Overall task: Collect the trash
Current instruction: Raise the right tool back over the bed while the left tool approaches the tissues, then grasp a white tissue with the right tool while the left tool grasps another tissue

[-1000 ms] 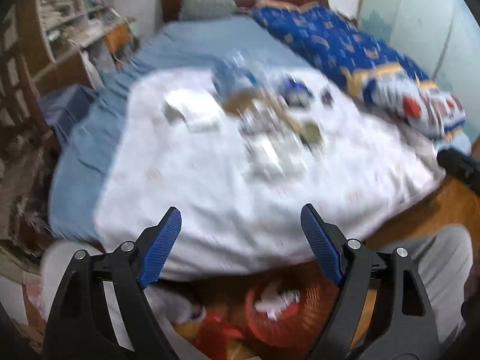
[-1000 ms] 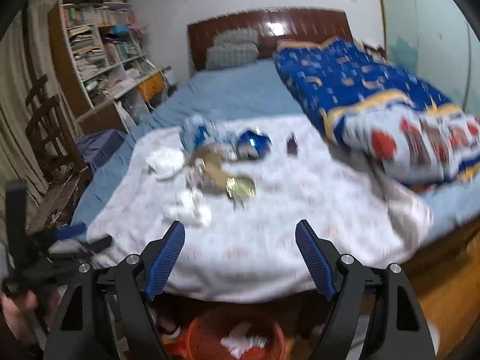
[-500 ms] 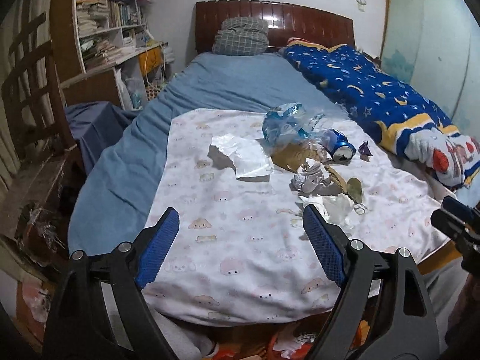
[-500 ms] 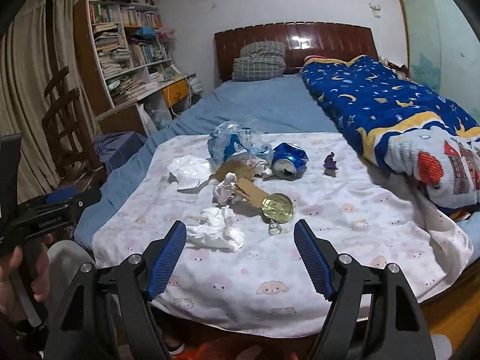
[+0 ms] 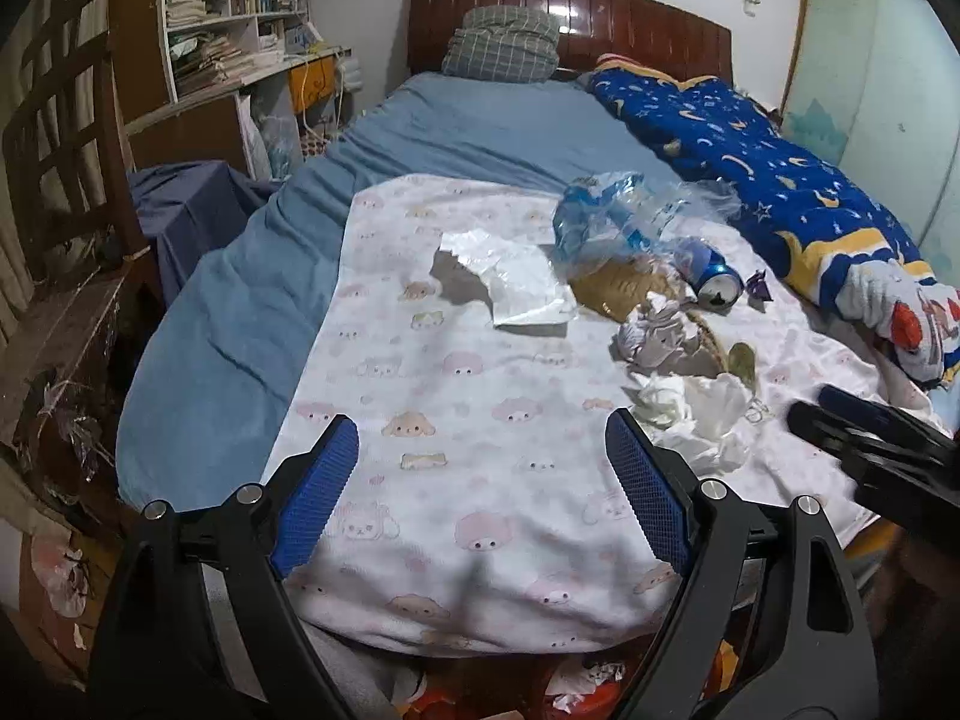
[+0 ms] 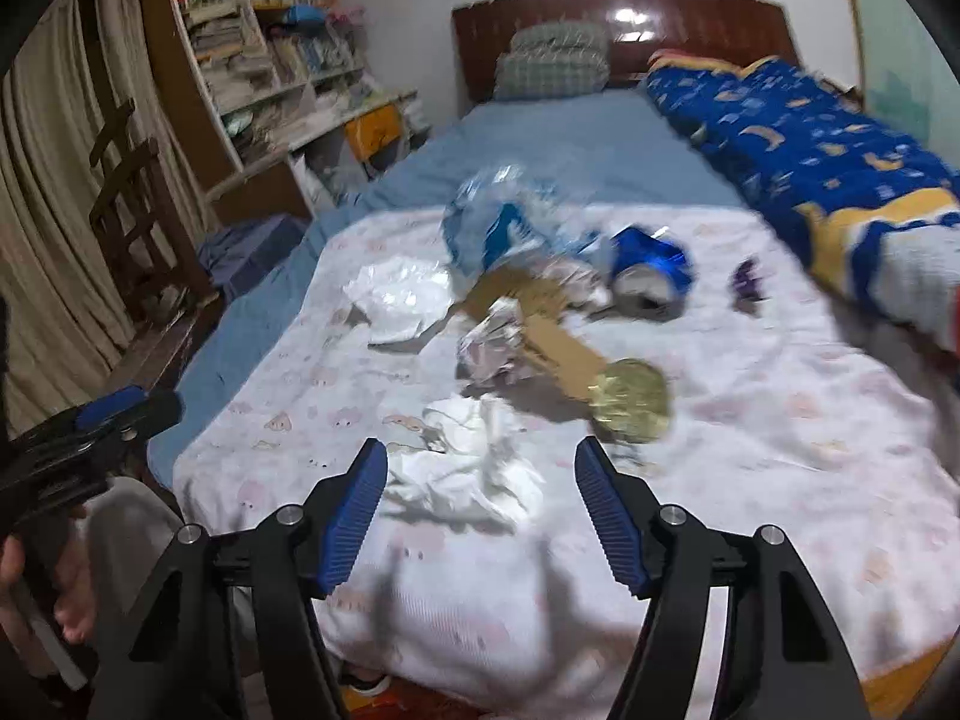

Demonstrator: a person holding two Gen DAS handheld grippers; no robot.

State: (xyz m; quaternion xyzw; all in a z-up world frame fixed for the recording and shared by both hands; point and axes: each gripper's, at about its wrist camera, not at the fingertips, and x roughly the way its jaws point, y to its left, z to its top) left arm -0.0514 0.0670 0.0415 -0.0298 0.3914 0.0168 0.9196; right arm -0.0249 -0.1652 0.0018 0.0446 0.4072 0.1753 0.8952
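Trash lies on a white patterned sheet [image 5: 456,396] on the bed: a crumpled white tissue [image 6: 474,468], a crumpled paper ball [image 6: 495,348], a flat white paper [image 5: 516,282], brown cardboard [image 6: 558,348], a gold can lid [image 6: 633,399], a crushed blue can [image 6: 651,267], a blue plastic wrapper [image 5: 606,219] and a small purple wrapper [image 6: 747,285]. My right gripper [image 6: 480,474] is open, with the white tissue just ahead between its fingers. My left gripper [image 5: 480,450] is open and empty over the sheet's near part, left of the tissue [image 5: 690,414].
A red basket [image 5: 576,690] with paper scraps stands on the floor below the bed's foot. A blue patterned quilt [image 5: 750,150] lies along the bed's right side. A wooden chair [image 5: 66,180] and bookshelves [image 5: 228,18] stand at the left.
Both grippers have come up from over the basket and moved in over the bed. The right gripper has closed in on the white tissue.
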